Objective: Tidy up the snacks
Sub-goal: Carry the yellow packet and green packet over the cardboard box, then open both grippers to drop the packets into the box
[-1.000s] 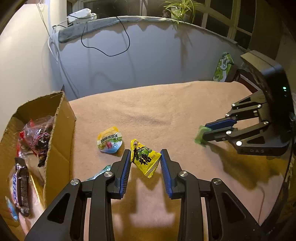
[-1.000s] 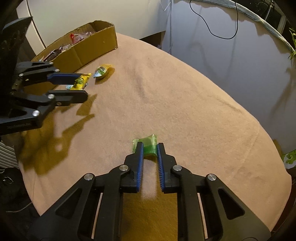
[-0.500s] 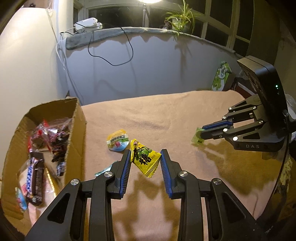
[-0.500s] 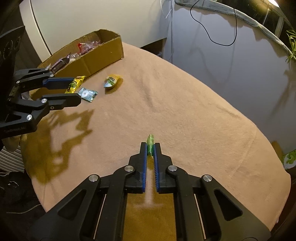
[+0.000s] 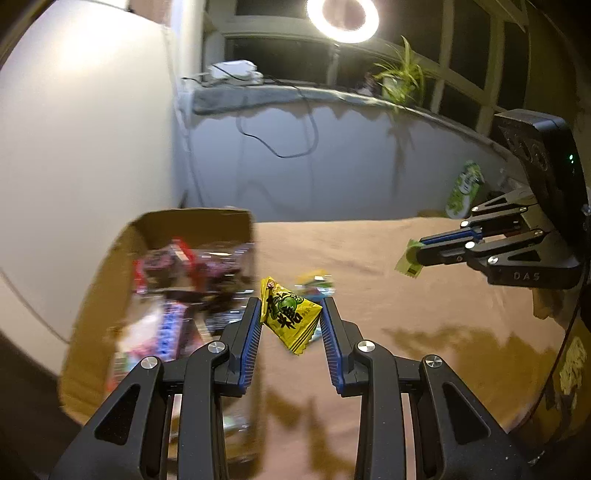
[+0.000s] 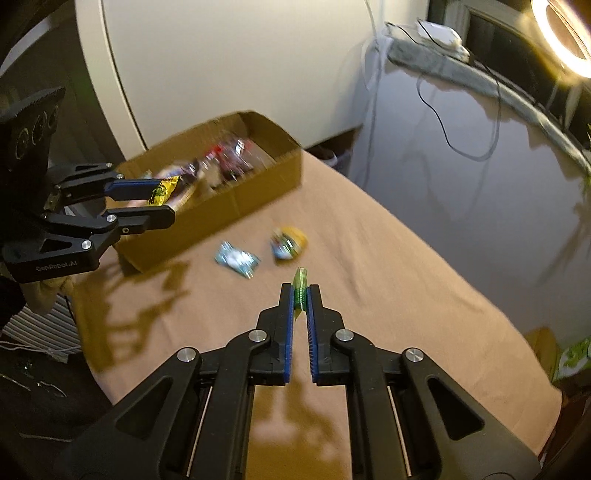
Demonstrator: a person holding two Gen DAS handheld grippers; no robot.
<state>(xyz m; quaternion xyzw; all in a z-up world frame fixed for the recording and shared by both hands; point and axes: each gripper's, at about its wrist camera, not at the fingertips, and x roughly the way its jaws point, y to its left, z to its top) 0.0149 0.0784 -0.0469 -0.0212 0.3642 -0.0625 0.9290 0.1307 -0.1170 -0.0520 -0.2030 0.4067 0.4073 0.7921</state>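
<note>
left gripper clamps crinkly yellow candy pack beside cardboard box; right gripper pinches flat green wrapper, both angled down over tan cloth tabletop

The left gripper, low in its frame's centre, is clamped on a yellow packet, while the right gripper pinches a thin green wrapper.

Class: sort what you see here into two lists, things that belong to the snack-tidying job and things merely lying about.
Job: yellow candy packet, green candy packet, blue wrapper, round yellow snack, cardboard box.

Lying about: ring light, potted plant, black cable.
</note>
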